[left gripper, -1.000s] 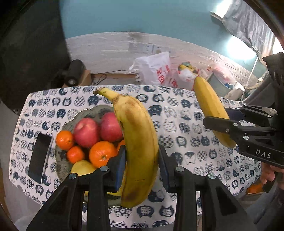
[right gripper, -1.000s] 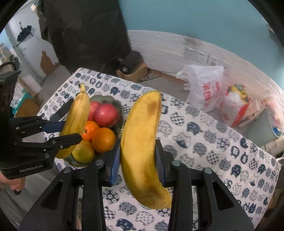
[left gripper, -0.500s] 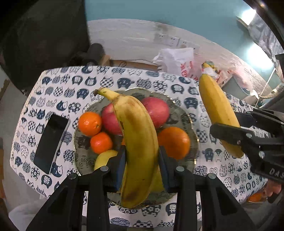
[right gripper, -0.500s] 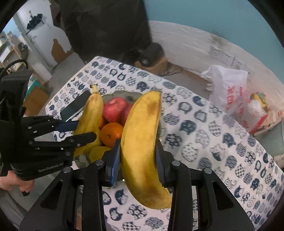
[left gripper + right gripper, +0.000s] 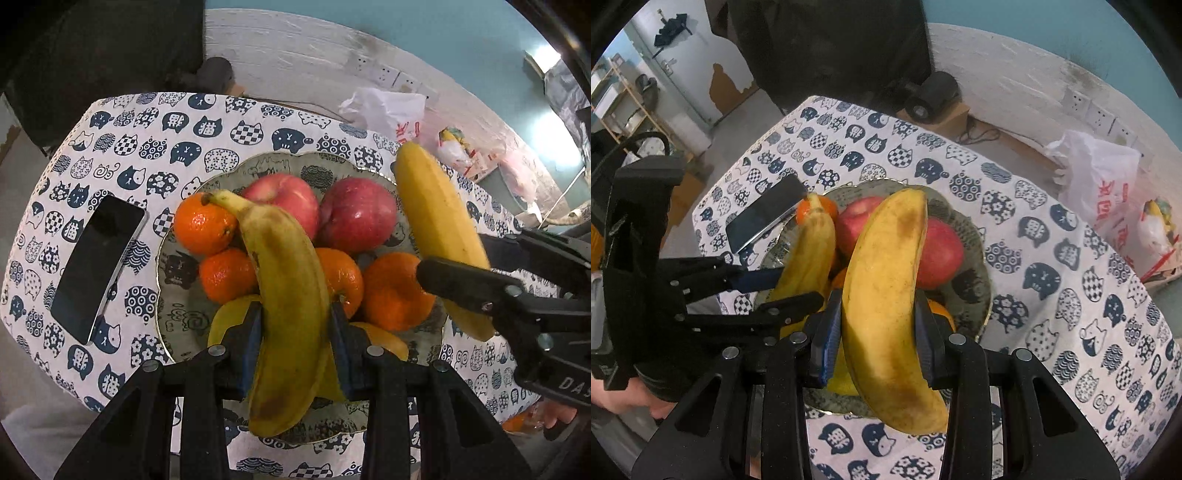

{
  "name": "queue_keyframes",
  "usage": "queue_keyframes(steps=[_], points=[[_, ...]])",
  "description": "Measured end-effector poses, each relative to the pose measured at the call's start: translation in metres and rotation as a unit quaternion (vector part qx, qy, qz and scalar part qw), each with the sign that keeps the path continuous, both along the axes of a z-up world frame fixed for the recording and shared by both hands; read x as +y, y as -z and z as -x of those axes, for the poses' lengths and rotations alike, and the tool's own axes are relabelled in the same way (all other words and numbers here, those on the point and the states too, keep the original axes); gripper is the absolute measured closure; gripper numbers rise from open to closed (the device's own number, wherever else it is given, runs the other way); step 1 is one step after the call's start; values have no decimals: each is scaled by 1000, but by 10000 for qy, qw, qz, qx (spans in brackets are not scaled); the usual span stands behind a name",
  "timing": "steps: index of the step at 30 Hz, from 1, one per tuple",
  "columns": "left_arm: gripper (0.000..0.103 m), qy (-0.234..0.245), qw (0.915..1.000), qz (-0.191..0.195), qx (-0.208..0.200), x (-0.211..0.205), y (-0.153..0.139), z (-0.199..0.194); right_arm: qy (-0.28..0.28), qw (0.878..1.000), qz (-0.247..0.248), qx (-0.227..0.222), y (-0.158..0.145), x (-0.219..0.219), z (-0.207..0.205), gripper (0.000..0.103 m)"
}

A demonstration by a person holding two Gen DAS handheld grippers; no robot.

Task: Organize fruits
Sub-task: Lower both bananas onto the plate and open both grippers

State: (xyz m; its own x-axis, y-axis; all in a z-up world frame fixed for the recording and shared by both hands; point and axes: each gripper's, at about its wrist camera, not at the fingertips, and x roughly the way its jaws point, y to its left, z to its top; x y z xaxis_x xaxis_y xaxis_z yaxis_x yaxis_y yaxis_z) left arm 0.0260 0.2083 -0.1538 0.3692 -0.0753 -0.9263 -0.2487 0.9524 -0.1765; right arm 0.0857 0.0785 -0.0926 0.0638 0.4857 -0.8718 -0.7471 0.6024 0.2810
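My left gripper (image 5: 295,332) is shut on a spotted banana (image 5: 288,302) and holds it above a patterned plate (image 5: 173,314). The plate holds two red apples (image 5: 358,218), several oranges (image 5: 395,291) and a yellow fruit (image 5: 229,317). My right gripper (image 5: 877,332) is shut on a second banana (image 5: 886,295), also held over the plate (image 5: 975,291). From the left wrist view, the right gripper (image 5: 476,266) and its banana (image 5: 439,221) hang over the plate's right rim. From the right wrist view, the left gripper (image 5: 775,291) and its banana (image 5: 812,251) are at the left.
A black phone (image 5: 96,266) lies on the cat-print tablecloth (image 5: 122,147) just left of the plate. A white plastic bag (image 5: 1108,184) and other clutter sit on the floor beyond the table's far edge. A dark speaker (image 5: 931,96) stands by the wall.
Both grippers have moved in over the plate with their bananas and come lower. The plate now fills the middle of both views.
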Motion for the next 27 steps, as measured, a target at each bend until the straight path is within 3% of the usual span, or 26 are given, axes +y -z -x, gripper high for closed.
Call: queue_keyframes(steps=[6, 10, 21, 23, 25, 27], points=[[67, 57, 10000, 52, 5, -2, -1, -2, -18, 10000, 22, 46, 6, 8, -3, 68], [48, 46, 10000, -20, 49, -3, -3, -2, -36, 9999, 25, 116, 11, 12, -4, 68], [46, 2, 9999, -74, 88, -2, -10, 6, 144, 9995, -143, 239, 2, 8, -9, 68], [39, -44, 9999, -144, 73, -2, -14, 8, 180, 9995, -150, 207, -2, 5, -8, 67], [34, -143, 9992, -369, 45, -3, -22, 11, 226, 9996, -98, 118, -7, 2, -6, 63], [33, -164, 9985, -529, 5, -5, -31, 14, 269, 9996, -55, 1, -13, -1, -4, 52]])
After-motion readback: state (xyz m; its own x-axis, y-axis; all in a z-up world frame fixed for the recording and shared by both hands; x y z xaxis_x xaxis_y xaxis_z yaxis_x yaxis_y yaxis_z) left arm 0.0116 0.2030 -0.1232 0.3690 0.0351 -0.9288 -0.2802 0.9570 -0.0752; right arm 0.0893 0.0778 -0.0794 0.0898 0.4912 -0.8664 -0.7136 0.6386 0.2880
